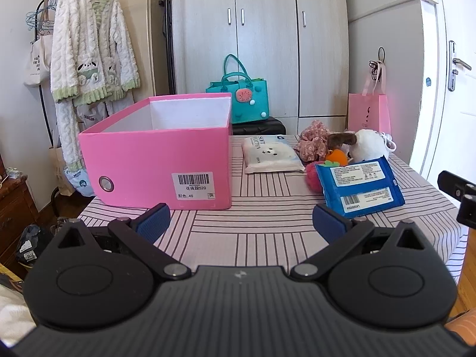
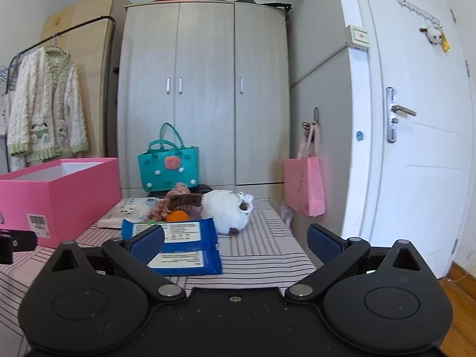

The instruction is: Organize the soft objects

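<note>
Both the left tool [image 1: 241, 222] and right tool [image 2: 235, 242] gape beside pink box [image 1: 154, 160].

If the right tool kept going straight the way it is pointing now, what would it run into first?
Most likely the blue wipes packet, lying just ahead toward the left finger of the open right tool. Dead centre shows striped tablecloth, with the white plush further back; depth is uncertain.
</note>
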{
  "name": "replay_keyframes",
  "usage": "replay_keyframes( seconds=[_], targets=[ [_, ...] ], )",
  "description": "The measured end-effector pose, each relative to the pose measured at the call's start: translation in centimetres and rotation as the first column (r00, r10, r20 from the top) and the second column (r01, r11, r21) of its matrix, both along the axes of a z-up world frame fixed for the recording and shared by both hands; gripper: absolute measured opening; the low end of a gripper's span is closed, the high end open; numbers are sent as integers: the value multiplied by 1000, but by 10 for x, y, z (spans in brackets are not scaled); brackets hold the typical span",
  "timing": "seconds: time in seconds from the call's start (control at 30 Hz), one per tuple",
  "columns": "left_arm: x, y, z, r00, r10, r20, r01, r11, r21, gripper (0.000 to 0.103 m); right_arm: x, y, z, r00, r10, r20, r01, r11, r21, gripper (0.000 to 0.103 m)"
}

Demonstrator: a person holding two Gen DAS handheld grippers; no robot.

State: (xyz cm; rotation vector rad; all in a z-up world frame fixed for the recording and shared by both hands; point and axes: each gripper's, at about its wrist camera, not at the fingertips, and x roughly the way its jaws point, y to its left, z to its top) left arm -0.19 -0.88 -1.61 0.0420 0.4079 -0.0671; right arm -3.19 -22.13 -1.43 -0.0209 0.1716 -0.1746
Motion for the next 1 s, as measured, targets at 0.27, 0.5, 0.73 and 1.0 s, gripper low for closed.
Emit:
replay_keyframes(
  seconds=[0.27, 0.5, 0.73, 1.0],
  targets=[
    [3, 8, 14, 1000, -27, -1, 27, 999, -45, 103, -3, -4, 5, 996, 61, 71, -62, 998, 19, 103],
    [17, 11, 36, 995, -94, 21, 96, 991, -89, 103, 11, -40, 10, 996, 92, 18, -93, 988, 121, 103],
    [48, -2, 37, 978, -201, -53, 194, 974, -118, 99, 29, -40, 18, 982, 173, -80, -169, 984, 51, 103],
    [78, -31, 20, 955, -274, -111, 256, 954, -153, 90, 79, -53, -2, 924, 315, -215, -262, 934, 243, 97]
  ],
)
